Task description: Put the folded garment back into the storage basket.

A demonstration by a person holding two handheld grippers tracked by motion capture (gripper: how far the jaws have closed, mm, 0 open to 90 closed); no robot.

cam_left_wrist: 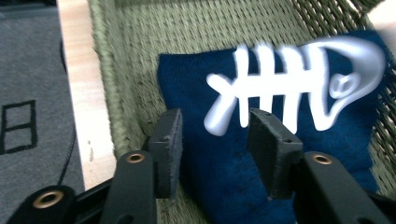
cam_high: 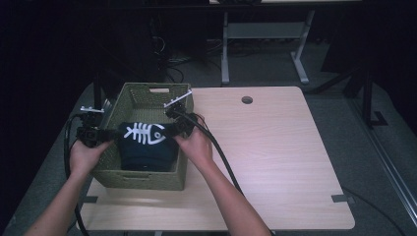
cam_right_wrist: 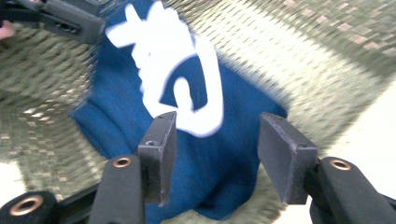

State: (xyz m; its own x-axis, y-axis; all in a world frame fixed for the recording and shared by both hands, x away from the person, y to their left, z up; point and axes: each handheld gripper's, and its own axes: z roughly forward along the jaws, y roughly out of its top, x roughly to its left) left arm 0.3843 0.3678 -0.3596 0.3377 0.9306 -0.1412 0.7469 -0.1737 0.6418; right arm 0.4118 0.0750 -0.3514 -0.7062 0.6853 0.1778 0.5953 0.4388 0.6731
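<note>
Both tongs, left (cam_left_wrist: 215, 154) and right (cam_right_wrist: 215, 156), gape open over blue cloth (cam_high: 142, 147) in basket (cam_high: 147, 179); fishbone print (cam_high: 144, 132) runs left-right, head rightward

A light wooden table (cam_high: 275, 147) is standing on a grey carpeted floor (cam_high: 265, 64), its top showing a round hole (cam_high: 247, 100) near the far edge. Small grey tape pieces are sticking to its near corners, one at the right (cam_high: 342, 198) and one at the left (cam_high: 90, 199). Beyond it, a white desk frame (cam_high: 225, 49) is rising into the dark, with loose cables (cam_high: 172, 69) lying beside it. In the left gripper view, black outlined squares (cam_left_wrist: 18, 126) are marking the carpet.
</note>
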